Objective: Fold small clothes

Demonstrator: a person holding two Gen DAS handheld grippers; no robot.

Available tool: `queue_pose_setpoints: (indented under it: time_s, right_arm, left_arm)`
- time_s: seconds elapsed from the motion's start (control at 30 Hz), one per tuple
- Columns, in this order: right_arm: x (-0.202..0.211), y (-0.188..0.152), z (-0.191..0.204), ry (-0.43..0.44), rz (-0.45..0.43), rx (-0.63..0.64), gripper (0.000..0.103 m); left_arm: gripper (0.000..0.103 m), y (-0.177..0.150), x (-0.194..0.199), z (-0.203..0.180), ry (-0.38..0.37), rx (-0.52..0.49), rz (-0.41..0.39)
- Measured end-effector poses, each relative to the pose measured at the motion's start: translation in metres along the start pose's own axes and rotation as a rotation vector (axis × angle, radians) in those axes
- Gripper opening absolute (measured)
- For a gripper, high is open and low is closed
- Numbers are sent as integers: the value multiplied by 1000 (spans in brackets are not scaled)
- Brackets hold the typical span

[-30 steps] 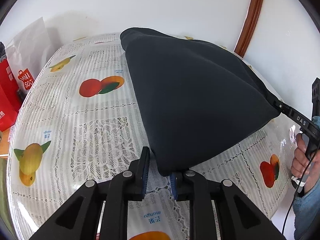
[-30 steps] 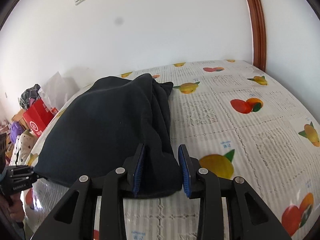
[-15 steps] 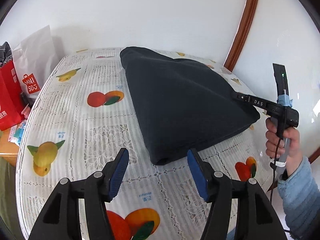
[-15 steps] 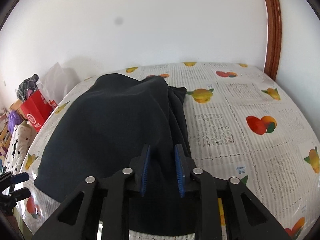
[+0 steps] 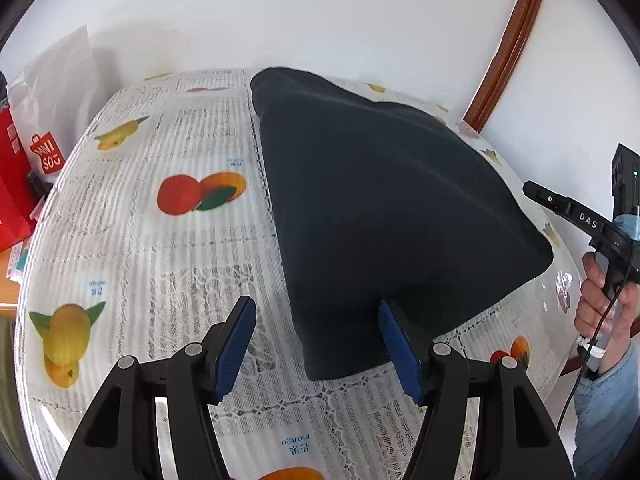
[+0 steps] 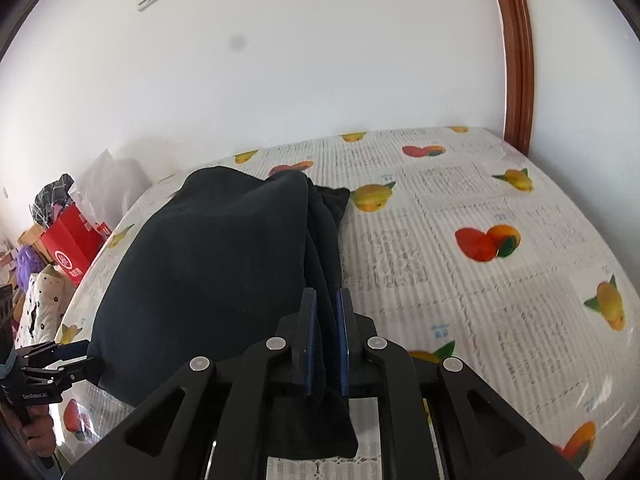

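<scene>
A fold is under way: the garment (image 6: 208,264), on the table (image 6: 480,208), is pinched at one corner by the right gripper (image 6: 325,334). The left gripper (image 5: 316,344) has just been opening, seemingly touching nothing; a regrip is needed.

A second ago my left gripper (image 5: 316,344) pinched the near corner of the cloth (image 5: 384,216); now its jaws have opened and the corner lies free between them. My right gripper (image 6: 326,340), open around the other corner then, has clamped and raised it.
</scene>
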State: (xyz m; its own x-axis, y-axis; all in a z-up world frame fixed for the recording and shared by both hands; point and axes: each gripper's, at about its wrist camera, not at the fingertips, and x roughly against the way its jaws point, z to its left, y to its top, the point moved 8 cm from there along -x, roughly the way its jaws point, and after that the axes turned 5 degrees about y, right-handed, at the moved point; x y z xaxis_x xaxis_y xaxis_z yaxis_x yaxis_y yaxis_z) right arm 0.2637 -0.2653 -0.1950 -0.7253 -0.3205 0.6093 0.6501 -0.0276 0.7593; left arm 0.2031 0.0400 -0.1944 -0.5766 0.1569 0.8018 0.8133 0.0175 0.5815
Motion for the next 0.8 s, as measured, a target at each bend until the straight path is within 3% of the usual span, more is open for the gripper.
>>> queue_pose_setpoints:
  time_s: [0.07,0.13,0.27,0.4,0.6,0.67,0.73,0.8]
  right_arm:
    - [-6,19,4,11,22,30,24]
    - [-20,39,6,11,51,50,43]
    - [-62,66,12,8,115,63,43]
    - [-107,77,14,38,200,29,43]
    - [-160,90,7,72,253,-87,43]
    - [-173,93,8,82,267,-112,36]
    - [-176,97,14,87,259,-60,5]
    - [-157,110,25,158,155,32,4]
  left_arm:
    - [62,14,5,1,9,-6,-27]
    - [62,28,5,3,20,-15,-42]
    - [62,51,-6,10,61,-30,-49]
    - [65,65,-25,10,29,-41,-22]
    - [72,64,-50,4,3,-69,15]
    - [72,61,-58,4,-6,-65,33]
    - [72,60,-60,4,-23,-61,35]
    - [72,60,-59,4,-35,-54,40]
